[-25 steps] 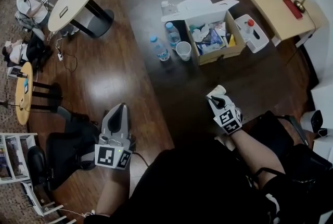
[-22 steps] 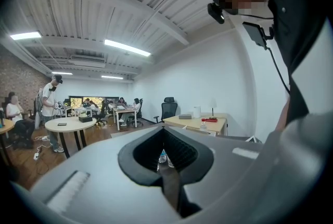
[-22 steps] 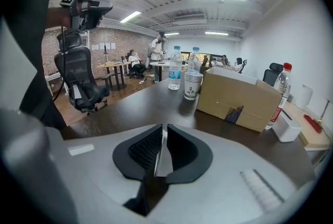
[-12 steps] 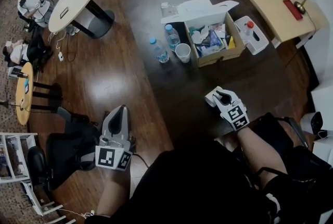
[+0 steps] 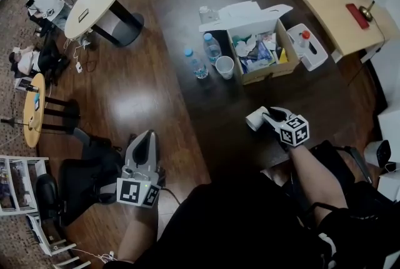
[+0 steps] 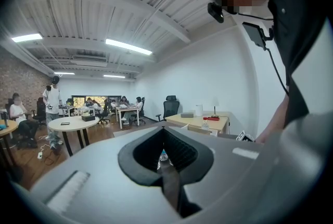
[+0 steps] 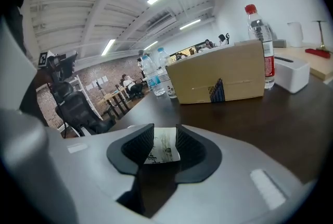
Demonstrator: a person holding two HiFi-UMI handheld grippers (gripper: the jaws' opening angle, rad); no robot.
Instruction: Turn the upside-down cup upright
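Two grippers inspected. Your left gripper (image 5: 147,136) hangs over the floor at your left, well apart from the work, with its jaws together and nothing between them. Your right gripper (image 5: 267,116) is over the near part of the table (image 5: 212,105), and its jaws have just been opening. They now stand partly apart with the cup (image 7: 162,149) between them.

Step in hand, as I judge it: setting the cup down and letting it go.

- Feel the cup's base flat on the table before you widen the jaws any further. The head view shows the cup at the gripper's tip and low over the table, but not whether it stands true or leans.
- Open both jaws evenly. Paper is light, and a pad that drags on one side could tip it.
- Draw the gripper straight back along its own line, then lift. Do not swing sideways past the rim.

Position: in the right gripper view the cup fills the gap, and its printed wall meets both pads. I therefore read the grip as slackened, not released. The cup sits well into the jaws, not out at the tips. It is near you and well apart from the box (image 5: 265,55) farther along the table.
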